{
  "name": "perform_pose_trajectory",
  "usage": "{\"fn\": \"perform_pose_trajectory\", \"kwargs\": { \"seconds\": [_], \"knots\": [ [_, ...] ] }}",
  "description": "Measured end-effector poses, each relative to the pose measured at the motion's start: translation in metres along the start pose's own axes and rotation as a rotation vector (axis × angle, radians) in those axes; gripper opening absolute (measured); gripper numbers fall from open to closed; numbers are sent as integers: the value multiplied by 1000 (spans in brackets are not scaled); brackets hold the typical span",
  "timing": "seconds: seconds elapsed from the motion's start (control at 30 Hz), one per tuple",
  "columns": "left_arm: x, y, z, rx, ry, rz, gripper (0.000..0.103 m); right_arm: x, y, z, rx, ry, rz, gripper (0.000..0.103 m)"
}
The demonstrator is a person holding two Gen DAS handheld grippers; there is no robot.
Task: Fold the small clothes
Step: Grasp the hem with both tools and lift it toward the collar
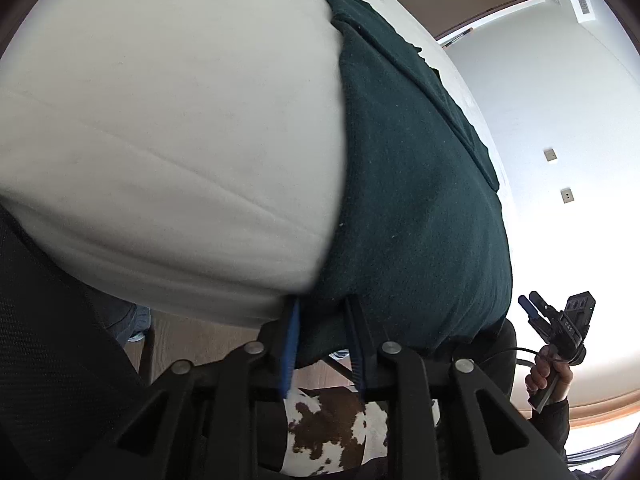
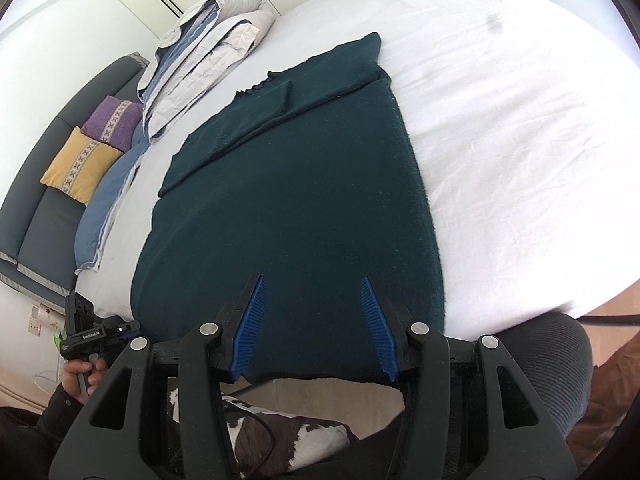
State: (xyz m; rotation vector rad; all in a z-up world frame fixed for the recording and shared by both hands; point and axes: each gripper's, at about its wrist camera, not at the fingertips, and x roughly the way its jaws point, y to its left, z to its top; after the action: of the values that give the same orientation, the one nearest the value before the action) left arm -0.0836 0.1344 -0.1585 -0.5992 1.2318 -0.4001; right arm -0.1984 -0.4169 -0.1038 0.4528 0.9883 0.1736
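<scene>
Across the white bed (image 2: pixel 520 140), note the dark green garment (image 2: pixel 288 200) spread flat, one sleeve (image 2: pixel 260 100) already turned in over the body, hem reaching the near edge of the mattress and drooping slightly over it. Judge this layout deliberate: narrowed to a strip and set square to the person, ready for the hem to be carried up toward the collar.

Beyond it, record a pile of folded bedding (image 2: pixel 200 52) near the far side, well apart from the work and not involved. Below the mattress edge, record a brown-and-white cowhide rug (image 1: pixel 332 428) on the floor.

At the hem's left corner, find the left gripper (image 1: pixel 324 304) closed narrow on the garment, knit fabric filling the gap between the blue pads (image 1: pixel 292 344). Judge the corner secured for lifting.

Toward the right part of the hem, find the right gripper (image 2: pixel 313 280) standing open, pointing down at the cloth from above, pads (image 2: pixel 380 320) spread with the garment's near edge lying between and beneath them, neither pad pressing on the fabric. Judge no grip taken there yet; expect need to come lower at the hem and close before both corners can rise evenly
</scene>
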Motion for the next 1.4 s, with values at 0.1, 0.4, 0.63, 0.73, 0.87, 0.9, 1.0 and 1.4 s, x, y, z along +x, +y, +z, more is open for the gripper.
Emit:
{"fn": "perform_pose_trajectory", "kwargs": {
  "seconds": [0.1, 0.4, 0.63, 0.73, 0.87, 0.9, 1.0, 1.4],
  "knots": [
    [2, -5, -2, 26, 10, 13, 13, -2, -14, -2, 21, 43, -46, 48],
    [3, -9, -4, 57, 27, 41, 12, 12, -41, -3, 71, 175, -142, 48],
    [4, -17, -7, 108, 24, 84, 8, 35, -38, -10, -12, 293, -198, 47],
    [3, -17, -6, 118, 23, 97, 7, 41, -36, -11, -64, 332, -225, 33],
    [1, -20, -7, 139, 20, 113, 6, 46, -34, -12, -135, 376, -266, 12],
    [0, -21, -7, 145, 18, 116, 6, 45, -34, -12, -131, 371, -259, 9],
    [-6, -24, -7, 154, 7, 113, 5, 32, -37, -12, -109, 338, -227, 6],
    [-56, -40, 7, 78, -90, -171, 5, -58, -37, 3, 42, 42, 199, 6]
  ]
}}
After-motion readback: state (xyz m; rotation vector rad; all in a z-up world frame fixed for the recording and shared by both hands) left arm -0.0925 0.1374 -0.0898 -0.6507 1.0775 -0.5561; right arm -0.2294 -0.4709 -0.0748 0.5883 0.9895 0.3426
